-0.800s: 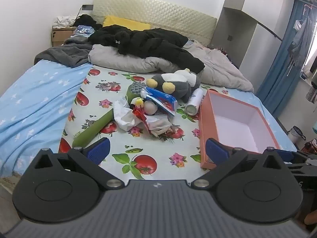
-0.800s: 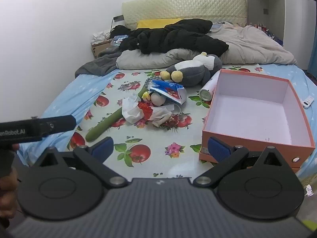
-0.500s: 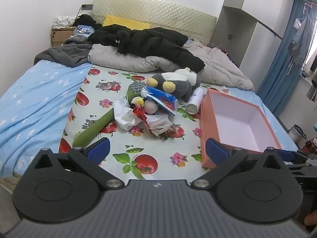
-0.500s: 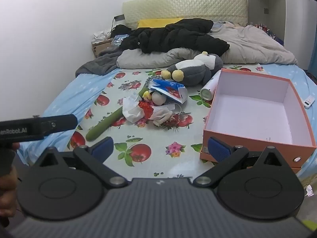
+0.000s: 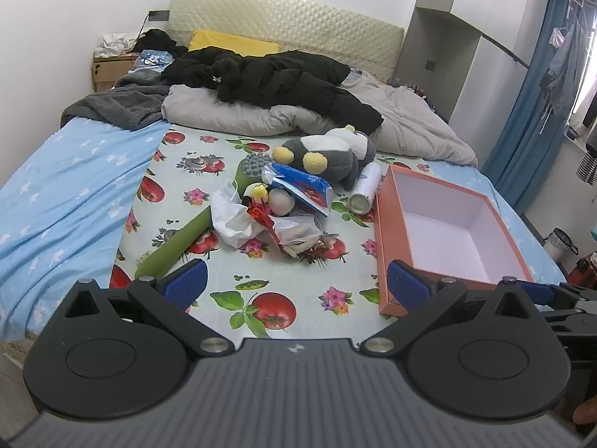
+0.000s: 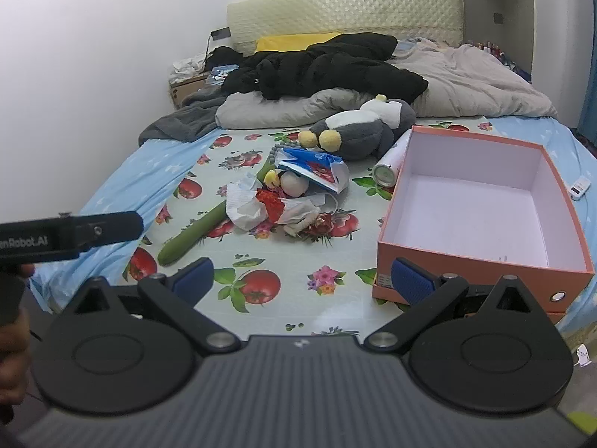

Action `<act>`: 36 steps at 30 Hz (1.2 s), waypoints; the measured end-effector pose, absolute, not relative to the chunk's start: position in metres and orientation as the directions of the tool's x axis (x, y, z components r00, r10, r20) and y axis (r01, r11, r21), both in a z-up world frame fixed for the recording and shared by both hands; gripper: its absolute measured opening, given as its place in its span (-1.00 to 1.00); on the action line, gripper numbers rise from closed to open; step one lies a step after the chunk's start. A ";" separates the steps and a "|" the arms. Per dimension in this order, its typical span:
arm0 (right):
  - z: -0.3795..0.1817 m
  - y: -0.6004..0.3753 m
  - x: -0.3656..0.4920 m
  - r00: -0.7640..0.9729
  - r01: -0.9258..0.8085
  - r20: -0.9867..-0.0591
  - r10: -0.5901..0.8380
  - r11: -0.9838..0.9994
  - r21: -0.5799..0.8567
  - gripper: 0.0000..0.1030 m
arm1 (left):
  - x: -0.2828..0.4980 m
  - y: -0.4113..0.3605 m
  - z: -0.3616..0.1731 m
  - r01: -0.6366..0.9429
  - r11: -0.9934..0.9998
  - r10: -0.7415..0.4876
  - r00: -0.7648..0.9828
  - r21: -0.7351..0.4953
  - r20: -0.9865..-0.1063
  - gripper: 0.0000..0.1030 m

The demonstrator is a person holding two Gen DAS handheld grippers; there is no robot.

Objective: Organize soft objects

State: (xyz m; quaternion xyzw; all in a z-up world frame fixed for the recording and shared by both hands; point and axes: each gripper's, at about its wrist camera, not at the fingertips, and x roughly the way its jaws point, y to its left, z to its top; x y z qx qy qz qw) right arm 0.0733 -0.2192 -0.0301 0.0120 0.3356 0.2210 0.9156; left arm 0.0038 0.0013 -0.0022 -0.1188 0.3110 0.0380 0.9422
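A grey and white penguin plush [image 5: 328, 156] [image 6: 365, 127] lies on the bed behind a pile of clutter: a white plastic bag [image 5: 235, 216] [image 6: 246, 205], a blue and red packet [image 5: 302, 186] [image 6: 317, 170], a small white ball toy [image 5: 280, 201] [image 6: 294, 183] and a long green massage stick [image 5: 175, 246] [image 6: 194, 233]. An empty orange box [image 5: 384, 246] [image 6: 470, 257] stands to the right. My left gripper [image 5: 294, 287] and right gripper [image 6: 302, 280] are both open and empty, at the bed's near edge, well short of the pile.
A white can [image 5: 363, 194] [image 6: 388, 168] lies between plush and box. A black jacket [image 5: 276, 78], grey duvet [image 5: 406, 123] and dark blanket [image 5: 123, 104] cover the bed's far half. A white remote [image 6: 578, 186] lies right of the box. A blue curtain [image 5: 522, 123] hangs at right.
Both grippers have drifted slightly; the view has barely shifted. Nothing on the bed has moved.
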 end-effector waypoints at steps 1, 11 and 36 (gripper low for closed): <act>-0.030 -0.220 0.074 0.678 -0.396 -0.609 0.411 0.903 0.169 1.00 | 0.006 0.000 -0.003 -0.143 0.970 -0.002 0.803 -0.197 -0.595 1.00; -0.030 -0.227 0.077 0.686 -0.386 -0.605 0.405 0.907 0.170 1.00 | 0.005 0.001 0.002 -0.134 0.976 0.008 0.813 -0.173 -0.582 1.00; -0.036 -0.220 0.078 0.663 -0.399 -0.618 0.423 0.898 0.187 1.00 | 0.009 -0.005 -0.004 -0.138 0.974 -0.001 0.789 -0.179 -0.615 1.00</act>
